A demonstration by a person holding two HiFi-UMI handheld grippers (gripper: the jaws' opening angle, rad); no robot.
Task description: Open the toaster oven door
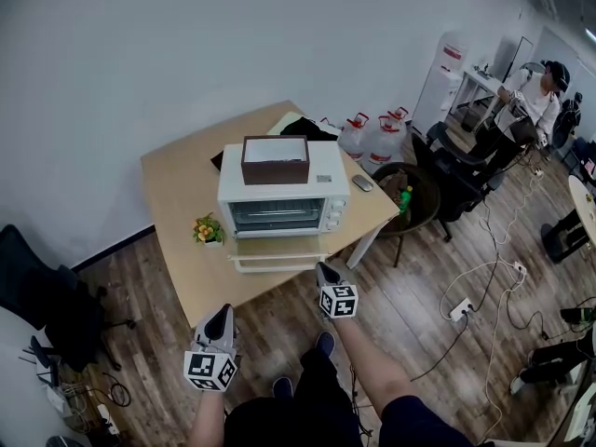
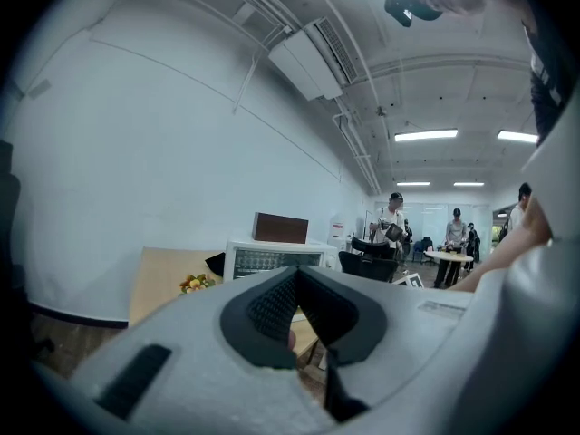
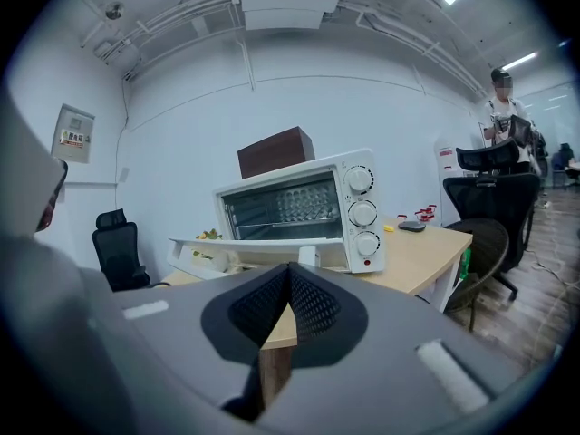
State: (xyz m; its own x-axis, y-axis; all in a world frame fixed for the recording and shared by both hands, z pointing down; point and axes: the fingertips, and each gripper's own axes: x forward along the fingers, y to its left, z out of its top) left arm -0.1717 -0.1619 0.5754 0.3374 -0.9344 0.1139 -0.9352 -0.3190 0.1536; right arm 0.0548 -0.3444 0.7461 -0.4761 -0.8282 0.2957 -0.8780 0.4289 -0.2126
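A white toaster oven (image 1: 284, 194) stands on the wooden table (image 1: 177, 189) with a brown box (image 1: 276, 159) on top. Its glass door (image 1: 277, 248) hangs open, folded down flat toward me, handle bar at the front; the right gripper view shows the door (image 3: 263, 243) level below the oven (image 3: 304, 207) and its knobs. Both grippers are off the table's near edge, over the floor. My left gripper (image 1: 222, 313) (image 2: 297, 275) is shut and empty, left of the door. My right gripper (image 1: 323, 270) (image 3: 290, 270) is shut and empty, just short of the door's right end.
A small pot of flowers (image 1: 209, 230) sits left of the oven, a dark mouse-like object (image 1: 362, 182) to its right. Water jugs (image 1: 372, 133) and a black office chair (image 1: 438, 170) stand beyond the table. Another chair (image 1: 47, 296) is at left. Cables (image 1: 484, 287) cross the floor; a person (image 1: 531, 101) stands far right.
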